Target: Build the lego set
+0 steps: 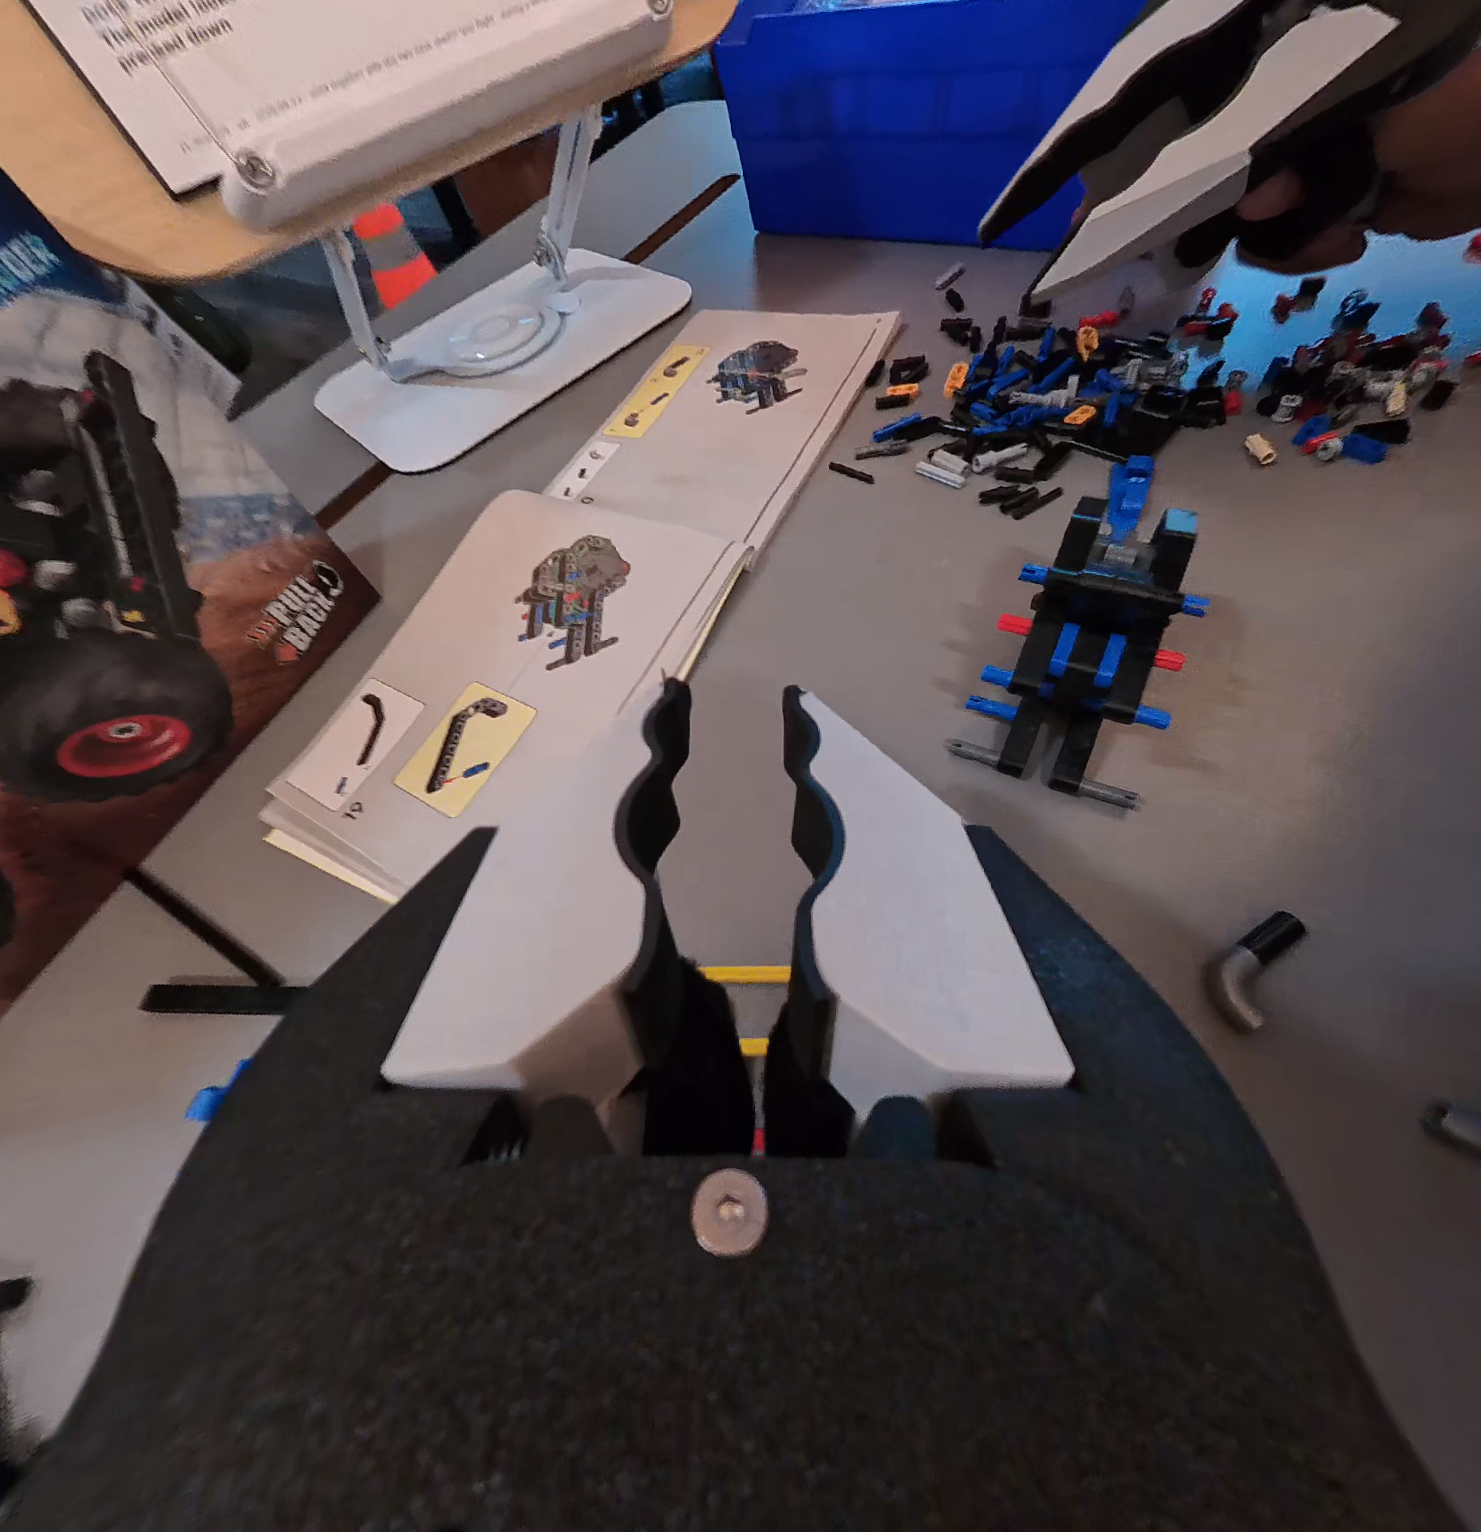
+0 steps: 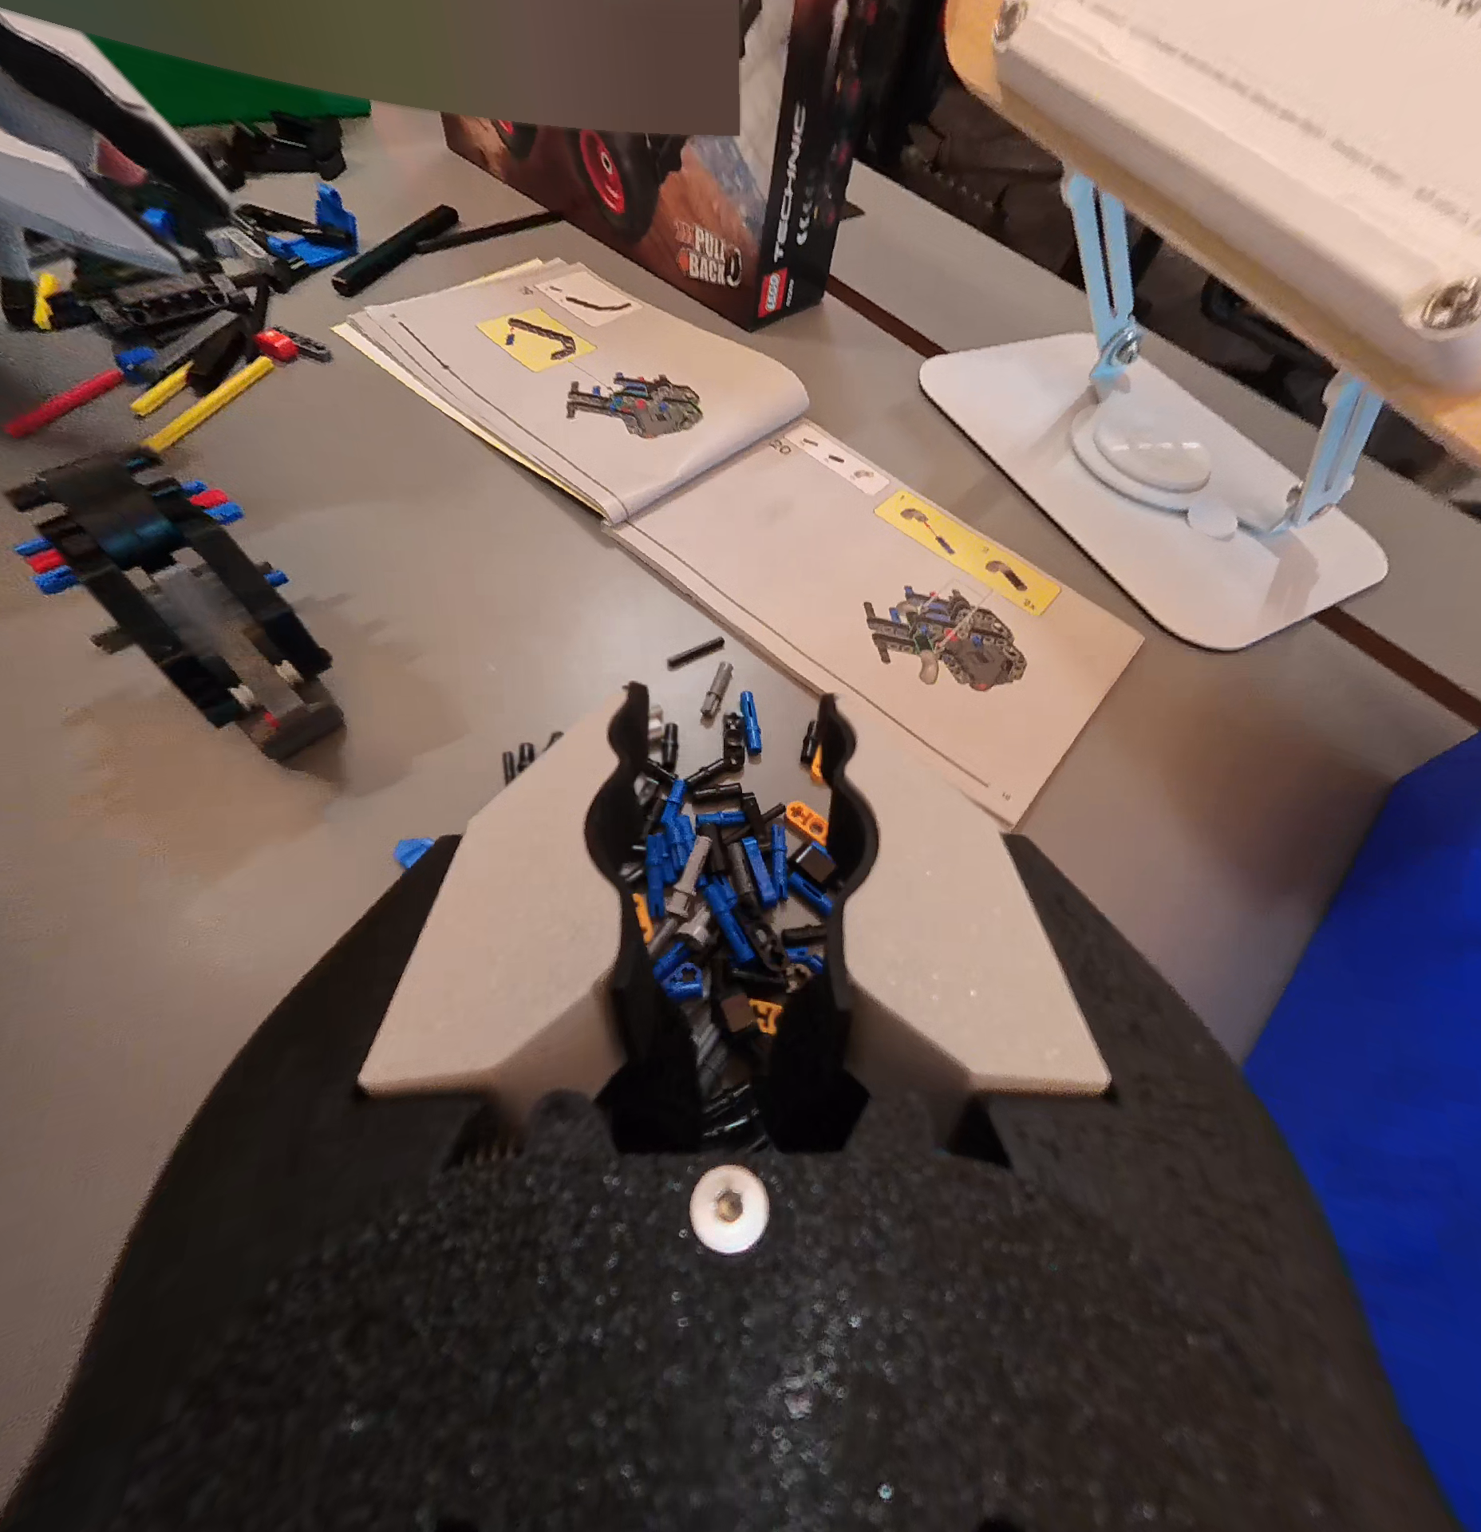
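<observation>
A partly built black-and-blue chassis [image 1: 1085,655] lies on the table [image 1: 1342,829], with the pile of loose pins [image 2: 721,879] at its 12 o'clock. Both the left gripper [image 1: 733,705] and right gripper [image 2: 729,721] gape empty; I judge most of the build remains.

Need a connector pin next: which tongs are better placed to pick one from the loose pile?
Right. The right tongs hang open directly over the pin pile; the left tongs are open over bare table, away from it.

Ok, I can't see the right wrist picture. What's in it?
The right gripper hangs open over a pile of small lego pins, blue, black, grey and orange. Behind it lies an open instruction booklet; the half-built black and blue model sits to the left on the grey table.
</observation>
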The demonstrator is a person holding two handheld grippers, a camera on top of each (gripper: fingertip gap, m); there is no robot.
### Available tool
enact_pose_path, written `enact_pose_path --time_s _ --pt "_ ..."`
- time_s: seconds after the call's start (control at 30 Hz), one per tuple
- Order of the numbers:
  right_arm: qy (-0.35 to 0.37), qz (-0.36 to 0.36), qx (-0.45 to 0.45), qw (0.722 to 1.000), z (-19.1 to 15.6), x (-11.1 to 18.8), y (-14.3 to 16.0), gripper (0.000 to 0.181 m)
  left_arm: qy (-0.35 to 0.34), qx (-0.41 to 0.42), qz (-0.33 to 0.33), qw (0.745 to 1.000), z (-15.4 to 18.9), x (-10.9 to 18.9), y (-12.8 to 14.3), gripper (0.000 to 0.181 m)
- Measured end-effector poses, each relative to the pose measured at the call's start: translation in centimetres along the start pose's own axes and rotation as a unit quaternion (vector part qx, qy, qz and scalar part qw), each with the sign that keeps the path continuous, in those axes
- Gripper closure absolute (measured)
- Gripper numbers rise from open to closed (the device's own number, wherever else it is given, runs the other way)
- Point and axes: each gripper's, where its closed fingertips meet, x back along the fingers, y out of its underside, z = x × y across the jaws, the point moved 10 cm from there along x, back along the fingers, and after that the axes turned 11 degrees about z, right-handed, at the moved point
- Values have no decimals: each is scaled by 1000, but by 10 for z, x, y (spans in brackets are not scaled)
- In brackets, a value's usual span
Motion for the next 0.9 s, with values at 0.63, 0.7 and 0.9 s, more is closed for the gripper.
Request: enact_pose_path --time_s 0.63,0.7,0.9 --pt "-219 -22 111 969 -93 -13 -25 130 25 31 -31 999 89 69 -21 161" --pt "-236 -34 124 963 -96 -21 -26 128 20 24 -32 999 100 74 -17 161" --pt "-274 -88 126 949 -98 -49 -23 120 38 26 -28 999 131 85 -7 161"
